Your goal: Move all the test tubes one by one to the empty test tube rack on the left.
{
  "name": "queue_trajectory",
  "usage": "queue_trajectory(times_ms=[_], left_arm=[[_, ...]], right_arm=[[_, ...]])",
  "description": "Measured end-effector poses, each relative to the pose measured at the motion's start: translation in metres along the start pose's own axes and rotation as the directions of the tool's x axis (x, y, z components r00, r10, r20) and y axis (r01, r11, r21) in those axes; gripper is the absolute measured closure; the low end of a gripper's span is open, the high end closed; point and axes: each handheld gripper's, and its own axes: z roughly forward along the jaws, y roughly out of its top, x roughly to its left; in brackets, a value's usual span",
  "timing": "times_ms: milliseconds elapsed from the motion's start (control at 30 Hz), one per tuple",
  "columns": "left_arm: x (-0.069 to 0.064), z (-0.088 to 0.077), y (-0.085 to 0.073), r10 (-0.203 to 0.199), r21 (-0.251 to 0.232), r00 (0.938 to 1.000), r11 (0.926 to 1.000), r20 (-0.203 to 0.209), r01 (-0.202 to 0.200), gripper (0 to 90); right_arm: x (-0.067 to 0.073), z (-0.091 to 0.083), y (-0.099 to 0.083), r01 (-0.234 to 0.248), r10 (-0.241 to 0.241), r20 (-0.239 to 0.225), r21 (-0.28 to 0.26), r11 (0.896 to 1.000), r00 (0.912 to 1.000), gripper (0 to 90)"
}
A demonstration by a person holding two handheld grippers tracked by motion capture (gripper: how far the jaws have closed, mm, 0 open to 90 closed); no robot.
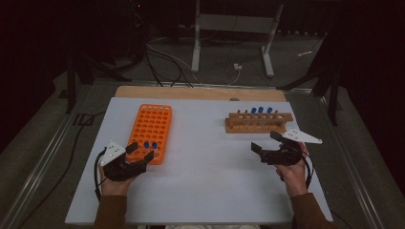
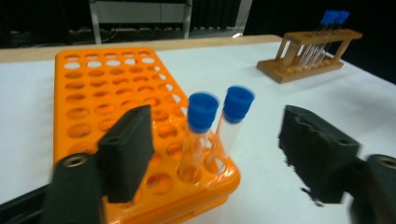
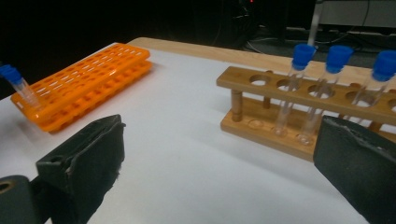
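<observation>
An orange tube rack (image 1: 153, 128) (image 2: 107, 93) (image 3: 88, 83) lies at the left of the white table. Two clear blue-capped tubes (image 1: 150, 144) (image 2: 201, 128) stand in its near right corner. My left gripper (image 1: 142, 151) (image 2: 217, 128) is open just in front of that corner, and its jaws stand either side of the two tubes without touching them. At the right, a wooden rack (image 1: 258, 123) (image 2: 308, 56) (image 3: 243, 80) holds three blue-capped tubes (image 1: 261, 110) (image 3: 299, 84). My right gripper (image 1: 265, 141) (image 3: 219, 154) is open and empty, just short of the wooden rack.
The white table top (image 1: 205, 167) ends in a wooden strip (image 1: 200, 92) at the far side. Beyond it are a metal stand (image 1: 234, 28) and cables (image 1: 167, 62) on the dark floor. Bare table lies between the two racks.
</observation>
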Motion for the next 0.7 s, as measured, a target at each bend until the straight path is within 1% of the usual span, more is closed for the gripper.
queue_trajectory(times_ms=[33, 133, 267, 300, 367, 433, 600, 700], left_arm=[[-0.001, 0.0, 0.001, 0.002, 0.002, 1.0, 1.0, 0.001, -0.002, 19.0], [-0.003, 0.001, 0.002, 0.004, 0.002, 1.0, 1.0, -0.002, -0.004, 14.2], [-0.005, 0.004, 0.002, 0.002, 0.018, 1.0, 0.9998, -0.001, -0.002, 2.6], [-0.006, 0.004, 0.002, 0.007, 0.018, 1.0, 0.9998, -0.005, -0.006, 1.3], [-0.008, 0.005, 0.001, 0.021, 0.014, 0.9995, 0.9997, -0.025, -0.02, 0.7], [-0.008, 0.004, 0.002, 0.025, 0.012, 0.9993, 0.9996, -0.029, -0.025, 0.7], [-0.007, 0.004, 0.0, 0.024, 0.008, 0.9988, 0.9997, -0.043, -0.024, 0.7], [-0.007, 0.004, 0.0, 0.025, 0.01, 0.9986, 0.9997, -0.046, -0.024, 0.7]], right_arm=[[-0.001, 0.0, 0.001, 0.0, 0.0, 0.002, -0.002, 1.0, 1.0, 2.0], [-0.007, 0.001, 0.007, -0.004, 0.004, 0.021, 0.01, 1.0, 0.9998, 2.0], [-0.013, 0.003, 0.015, 0.001, -0.002, 0.048, 0.02, 1.0, 0.9988, 2.0], [-0.015, 0.004, 0.017, 0.002, -0.003, 0.055, 0.022, 1.0, 0.9985, 2.0], [-0.019, 0.006, 0.02, -0.002, 0.0, 0.063, 0.032, 0.999, 0.998, 2.0], [-0.023, 0.009, 0.023, -0.004, 0.0, 0.074, 0.053, 0.999, 0.9972, 2.0], [-0.037, 0.017, 0.027, -0.024, 0.016, 0.102, 0.074, 0.997, 0.9947, 2.0], [-0.044, 0.022, 0.029, -0.026, 0.015, 0.125, 0.084, 0.996, 0.992, 2.0]])
